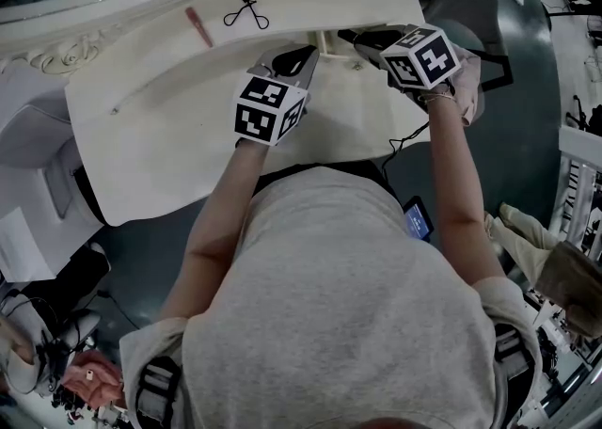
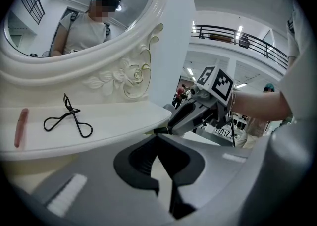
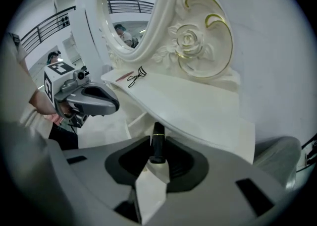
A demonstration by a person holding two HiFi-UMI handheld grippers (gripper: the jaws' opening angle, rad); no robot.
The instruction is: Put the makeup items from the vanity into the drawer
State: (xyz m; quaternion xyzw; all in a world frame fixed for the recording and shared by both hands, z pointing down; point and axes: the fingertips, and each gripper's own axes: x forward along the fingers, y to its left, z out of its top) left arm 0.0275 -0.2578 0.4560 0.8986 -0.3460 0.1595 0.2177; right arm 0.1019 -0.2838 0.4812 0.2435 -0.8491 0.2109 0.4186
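Observation:
My right gripper [image 3: 157,156] is shut on a black lipstick tube [image 3: 157,143] with a gold band, which stands up between its jaws just under the front edge of the vanity shelf [image 3: 193,103]. In the head view the right gripper [image 1: 354,39] points down at that edge. My left gripper [image 1: 299,60] sits close beside it, shut with nothing in its jaws [image 2: 157,136]. A black eyelash curler [image 1: 246,10] and a pink stick [image 1: 198,26] lie on the shelf. Below the shelf edge a white drawer [image 3: 130,117] shows as an opening.
An oval mirror [image 2: 79,17] in a carved rose frame [image 3: 190,41] rises behind the shelf. The broad cream vanity top [image 1: 160,145] spreads left of the grippers. A grey chair [image 1: 470,8] stands to the right, and clutter lies on the floor [image 1: 85,375] at lower left.

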